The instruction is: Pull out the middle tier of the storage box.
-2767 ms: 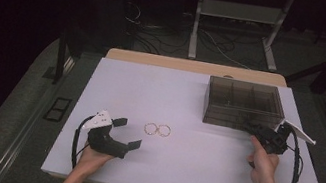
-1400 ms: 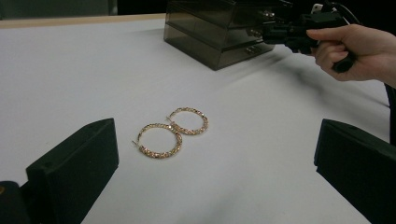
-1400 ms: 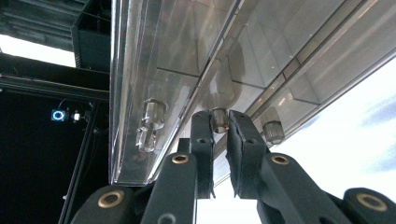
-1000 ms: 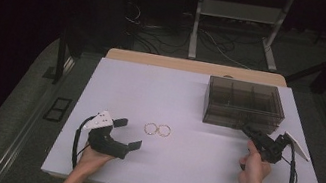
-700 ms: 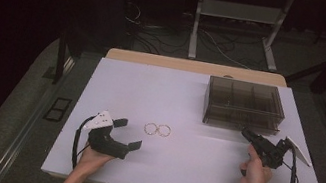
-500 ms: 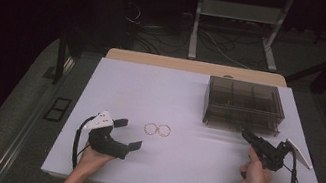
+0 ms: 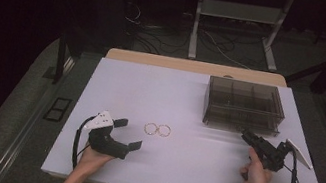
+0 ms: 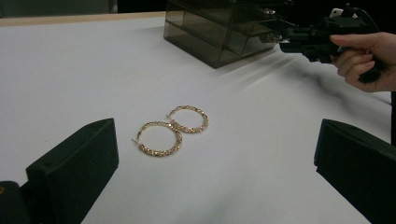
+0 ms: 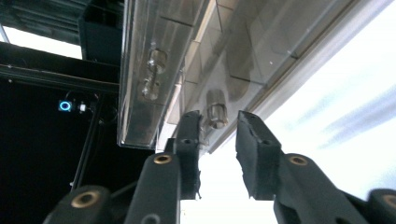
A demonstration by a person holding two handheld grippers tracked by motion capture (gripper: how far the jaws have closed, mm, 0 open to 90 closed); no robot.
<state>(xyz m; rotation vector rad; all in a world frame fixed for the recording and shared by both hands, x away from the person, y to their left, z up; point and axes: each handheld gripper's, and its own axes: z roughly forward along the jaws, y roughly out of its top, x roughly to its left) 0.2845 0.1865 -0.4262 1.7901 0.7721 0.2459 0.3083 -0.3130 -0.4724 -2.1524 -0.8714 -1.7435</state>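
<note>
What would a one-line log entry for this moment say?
right gripper: jaws just opening, astride drawer knob of smoked box | left gripper: open, empty | hoop earrings: on table, touching

White table (image 7: 187, 172) on grey floor; behind it tangled cables (image 7: 161, 33) and what looks like a metal stand (image 7: 237, 18).

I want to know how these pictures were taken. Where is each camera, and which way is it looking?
High view: sits above the person's side, looking forward and down at the white table; both forearms, the left gripper and right gripper show.
Left gripper view: rides the left gripper, looking across the table at two gold hoop earrings; its open jaws show.
Right gripper view: rides the right gripper, rolled sideways, facing a clear drawer knob that stands between its jaws, which have just been opening.
Shared: the smoky drawer box appears in all three.
</note>
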